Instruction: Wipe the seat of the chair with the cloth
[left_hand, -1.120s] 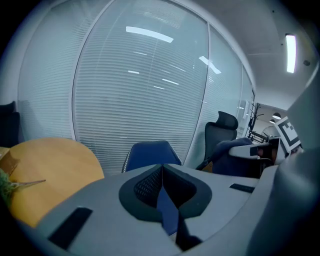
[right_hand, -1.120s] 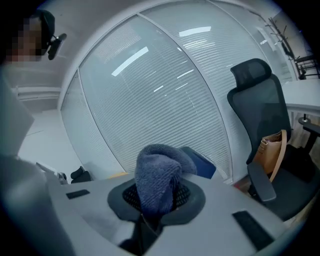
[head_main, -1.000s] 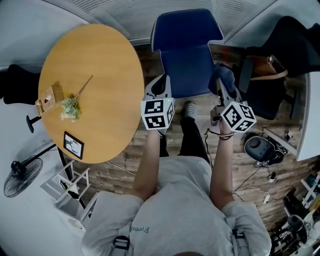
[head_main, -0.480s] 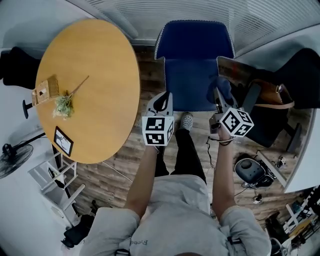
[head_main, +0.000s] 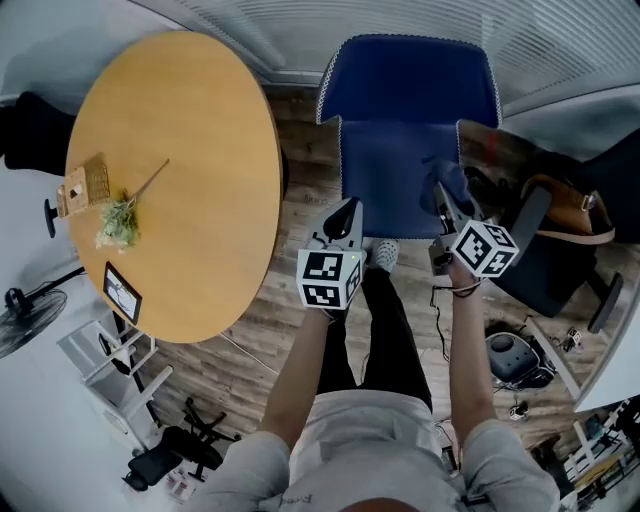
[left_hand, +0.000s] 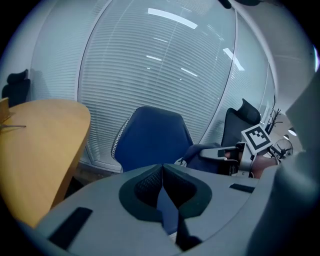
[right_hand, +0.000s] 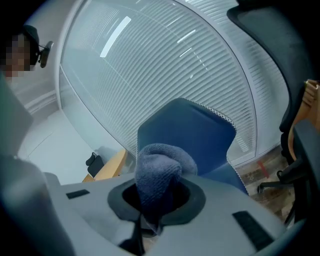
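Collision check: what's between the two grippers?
Head view: the person's shoe and the front edge of the chair seat; nothing else.

A round wooden table (head_main: 210, 150) carries a leafy sprig (head_main: 118, 222), a small wooden stand (head_main: 82, 186) beside it, and a dark frame (head_main: 122, 292) at the table's near edge.

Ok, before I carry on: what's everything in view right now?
chair: one, blue, ahead of both grippers
cloth: one, grey-blue, in right gripper's jaws
table: one, round, wood, left of chair
sprig: one, green, on table
stand: one, tan wood, table's left edge
frame: one, black, table's near edge
fan: one, black, floor at far left
black chair: one, right of the blue one
left gripper: one, grey, jaws together, empty
right gripper: one, grey, clamped on cloth
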